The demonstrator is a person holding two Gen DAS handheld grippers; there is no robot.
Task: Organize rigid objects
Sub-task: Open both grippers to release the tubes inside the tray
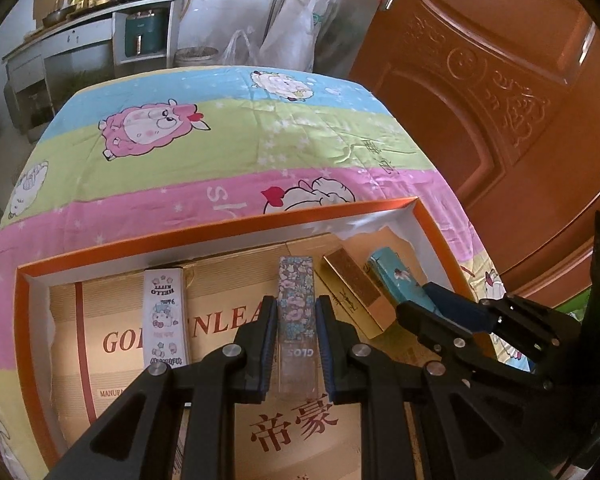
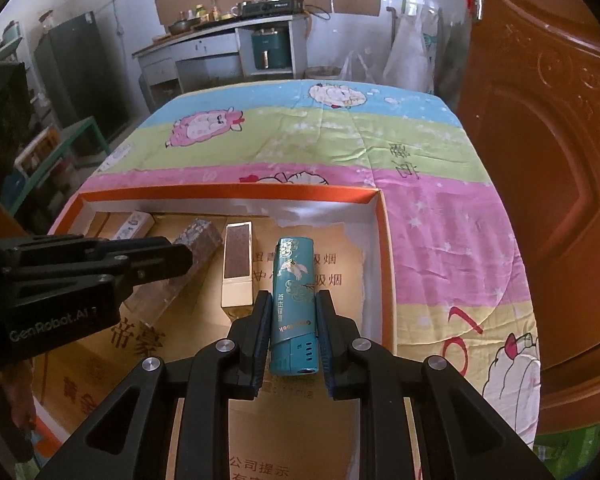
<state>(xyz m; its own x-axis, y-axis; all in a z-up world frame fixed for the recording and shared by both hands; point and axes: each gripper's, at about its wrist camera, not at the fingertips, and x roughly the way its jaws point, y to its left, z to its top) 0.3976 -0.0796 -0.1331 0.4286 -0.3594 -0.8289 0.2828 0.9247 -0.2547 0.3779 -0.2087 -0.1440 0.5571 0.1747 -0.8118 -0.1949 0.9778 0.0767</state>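
An orange-rimmed shallow box (image 1: 236, 227) lined with cardboard lies on the table. In it lie a white Hello Kitty lighter (image 1: 166, 314), a floral lighter (image 1: 296, 312), a gold lighter (image 1: 356, 288) and a teal lighter (image 1: 396, 280). My left gripper (image 1: 294, 312) has its pads against both sides of the floral lighter. My right gripper (image 2: 293, 304) is closed around the teal lighter (image 2: 294, 296). The right wrist view also shows the gold lighter (image 2: 238, 264), the floral lighter (image 2: 188, 264) and the left gripper (image 2: 180, 258) on it.
The table is covered by a cartoon sheep cloth (image 1: 236, 136) in blue, green and pink stripes. A brown wooden door (image 1: 500, 92) stands close on the right. A counter with a stove (image 2: 260, 8) and a dark cabinet (image 2: 76, 64) stand at the back.
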